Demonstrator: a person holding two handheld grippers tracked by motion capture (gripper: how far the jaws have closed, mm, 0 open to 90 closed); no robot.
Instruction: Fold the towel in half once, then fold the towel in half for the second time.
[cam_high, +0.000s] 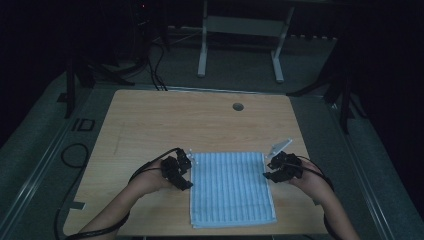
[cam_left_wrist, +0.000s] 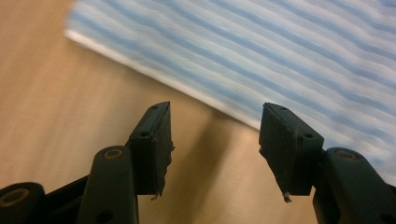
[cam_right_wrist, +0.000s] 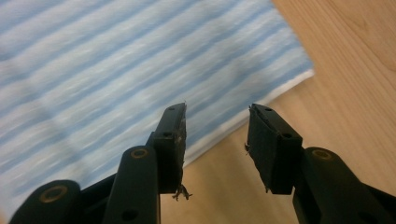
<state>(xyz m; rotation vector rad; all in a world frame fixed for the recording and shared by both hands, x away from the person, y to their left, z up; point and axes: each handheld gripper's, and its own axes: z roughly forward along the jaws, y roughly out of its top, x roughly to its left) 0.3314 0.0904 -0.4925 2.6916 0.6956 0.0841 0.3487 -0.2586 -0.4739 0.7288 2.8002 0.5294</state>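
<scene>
1. Blue-and-white striped cloth (cam_high: 231, 189) lies flat on the near half of the table (cam_high: 150, 120), its near edge close to the table's front edge.
2. Left gripper (cam_high: 186, 174) sits just beside the cloth's left edge, near its far corner; in the left gripper view the jaws stand apart with bare wood and the cloth's hem (cam_left_wrist: 154, 74) between and ahead of them, nothing clamped.
3. Right gripper (cam_high: 268, 172) sits at the cloth's right edge, near the far corner; in the right gripper view its jaws are apart over the hem (cam_right_wrist: 243, 119), gripping nothing.
4. Wooden table has a round hole (cam_high: 238, 106) near its far edge.
5. Beyond the table, a white frame (cam_high: 240, 35) stands on the floor.
</scene>
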